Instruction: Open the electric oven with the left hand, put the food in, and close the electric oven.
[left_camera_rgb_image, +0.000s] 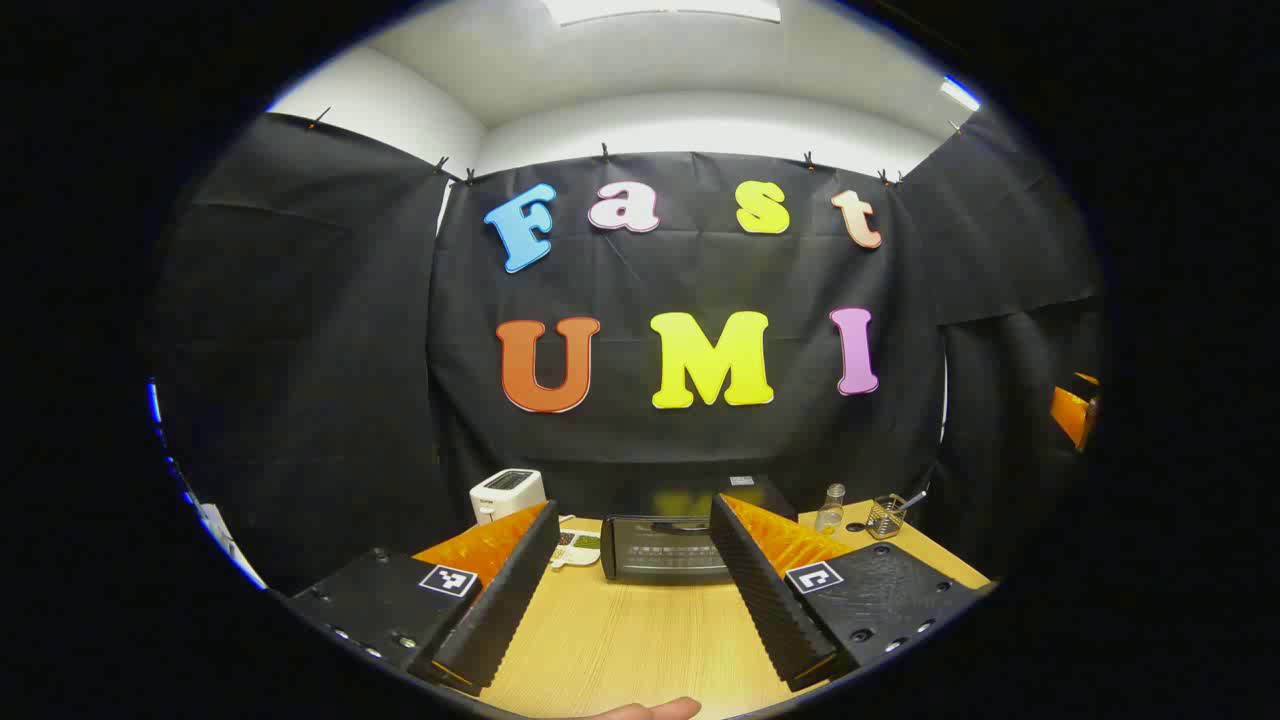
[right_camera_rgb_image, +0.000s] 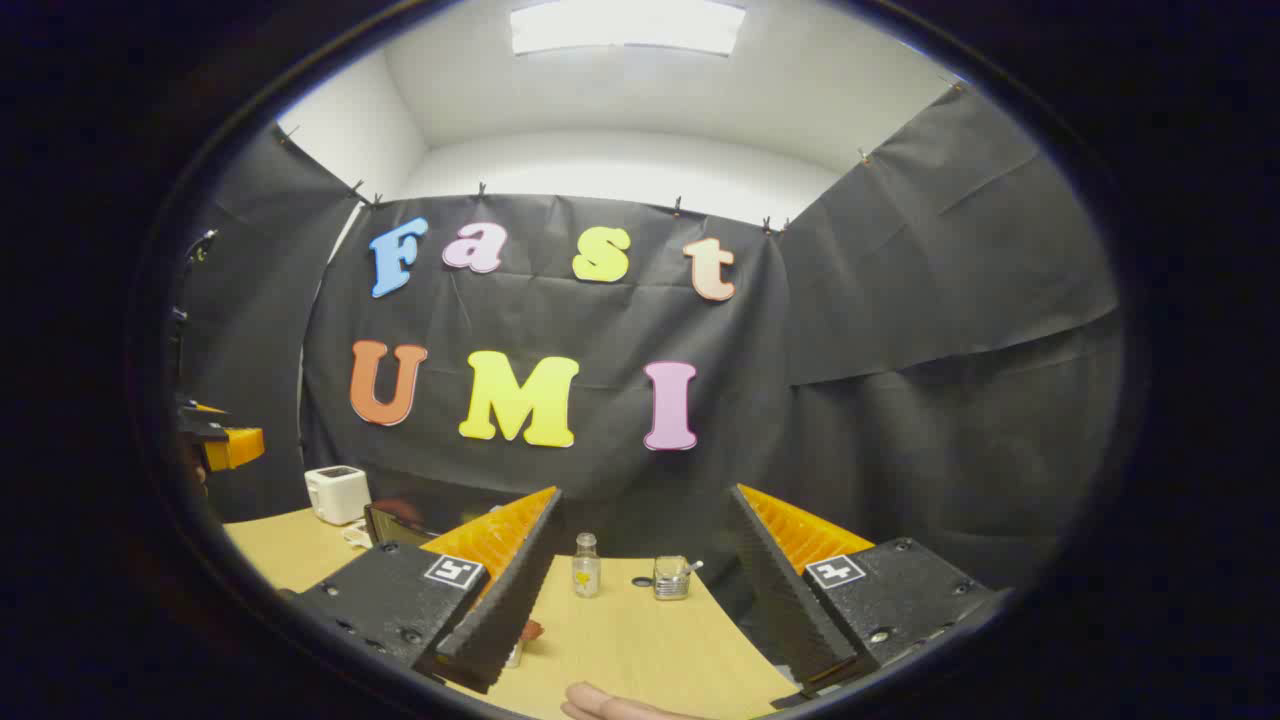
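Note:
The black electric oven (left_camera_rgb_image: 665, 545) stands at the back of the wooden table (left_camera_rgb_image: 640, 640), straight ahead of my left gripper (left_camera_rgb_image: 635, 510), with its door closed. My left gripper is open and holds nothing, well short of the oven. A white plate of food (left_camera_rgb_image: 578, 547) lies just left of the oven. In the right gripper view the oven (right_camera_rgb_image: 400, 522) peeks out at the left behind my own finger. My right gripper (right_camera_rgb_image: 645, 495) is open and empty above the table's right part. The left gripper (right_camera_rgb_image: 225, 440) shows at the far left, and the right gripper (left_camera_rgb_image: 1072, 410) at the far right.
A white toaster (left_camera_rgb_image: 507, 492) sits at the back left of the table. To the right of the oven stand a small glass bottle (left_camera_rgb_image: 830, 508) and a wire holder with a spoon (left_camera_rgb_image: 885, 515); both the bottle (right_camera_rgb_image: 586, 565) and holder (right_camera_rgb_image: 672, 577) lie ahead of my right gripper. A hand (right_camera_rgb_image: 610, 705) shows at the bottom edge.

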